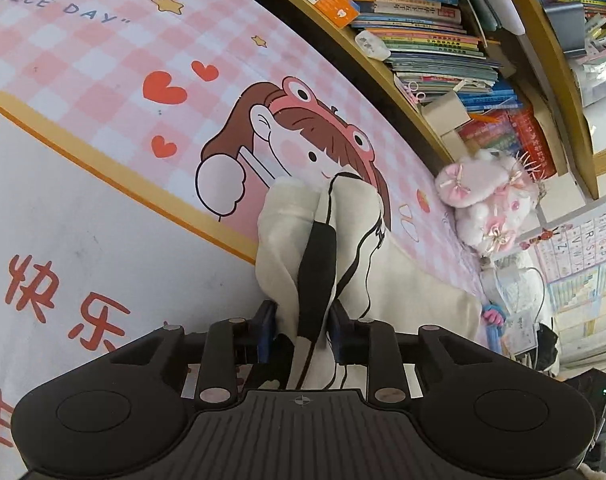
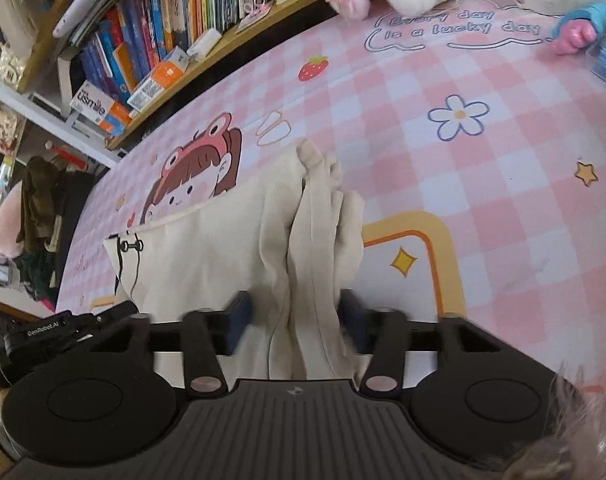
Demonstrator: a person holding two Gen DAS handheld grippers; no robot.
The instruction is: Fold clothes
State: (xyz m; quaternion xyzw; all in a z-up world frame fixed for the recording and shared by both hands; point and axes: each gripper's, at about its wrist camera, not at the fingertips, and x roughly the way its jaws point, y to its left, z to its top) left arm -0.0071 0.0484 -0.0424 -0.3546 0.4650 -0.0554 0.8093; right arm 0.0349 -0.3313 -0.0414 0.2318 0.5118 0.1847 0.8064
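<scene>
Your left gripper [image 1: 301, 330] pinches the cream garment [image 1: 299, 232] and your right gripper [image 2: 297, 320] stands spread around its bunched edge, the cloth stretching ahead of both toward the cartoon girl [image 1: 303, 140].

Pink-and-white checked tablecloth [image 1: 103, 40] printed with hearts, stars, a cartoon girl and "NICE DAY". Behind the table, curved wooden shelf [image 1: 383, 68] crammed with stacked books [image 1: 423, 20]. Fluffy pink-and-white plush toy [image 1: 487, 196] at the table's far edge. Alphabet chart [image 1: 583, 248] beside it. Bright, even light.
</scene>
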